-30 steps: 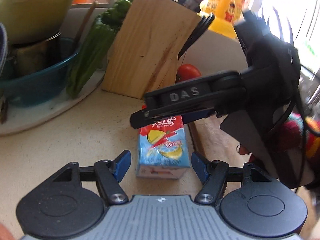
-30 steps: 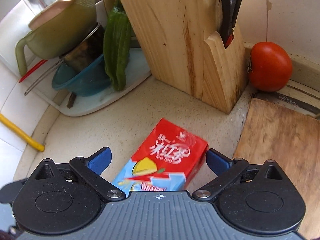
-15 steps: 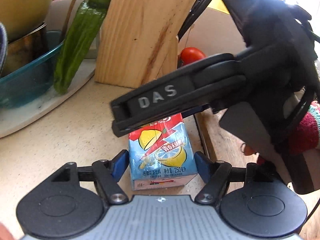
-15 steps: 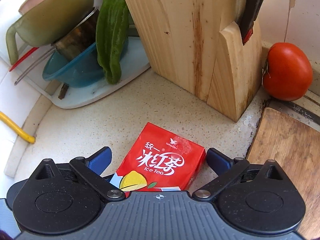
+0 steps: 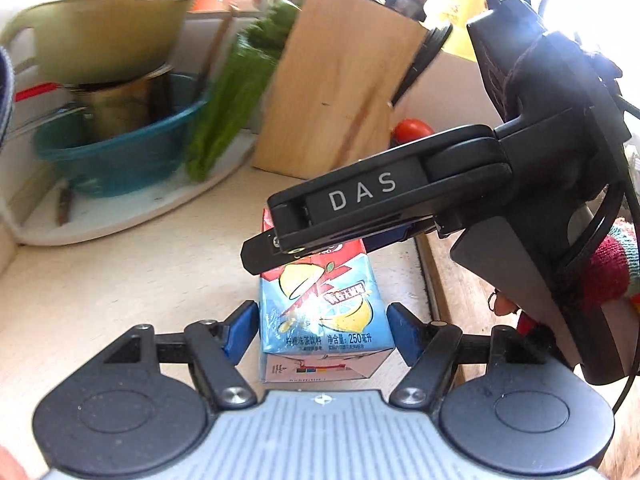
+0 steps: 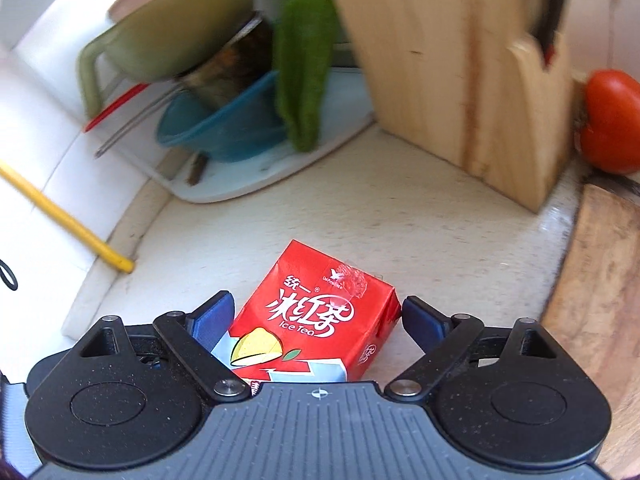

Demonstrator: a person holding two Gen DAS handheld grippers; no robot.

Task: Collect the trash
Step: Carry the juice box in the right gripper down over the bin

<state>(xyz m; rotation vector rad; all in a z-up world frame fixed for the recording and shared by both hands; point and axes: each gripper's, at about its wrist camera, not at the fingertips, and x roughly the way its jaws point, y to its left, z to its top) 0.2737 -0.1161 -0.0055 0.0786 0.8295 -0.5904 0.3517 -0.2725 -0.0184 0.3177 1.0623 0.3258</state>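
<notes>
- The speckled beige countertop (image 6: 420, 220) carries everything here.
- An ice tea carton (image 6: 320, 320) lies flat on it (red end toward the knife block).
- A wooden knife block (image 6: 452, 72) stands behind the carton.
- A white tray (image 6: 256, 176) sits at the left.
- A wooden cutting board (image 6: 600, 280) lies at the right, a tomato (image 6: 612, 120) beyond it.
</notes>
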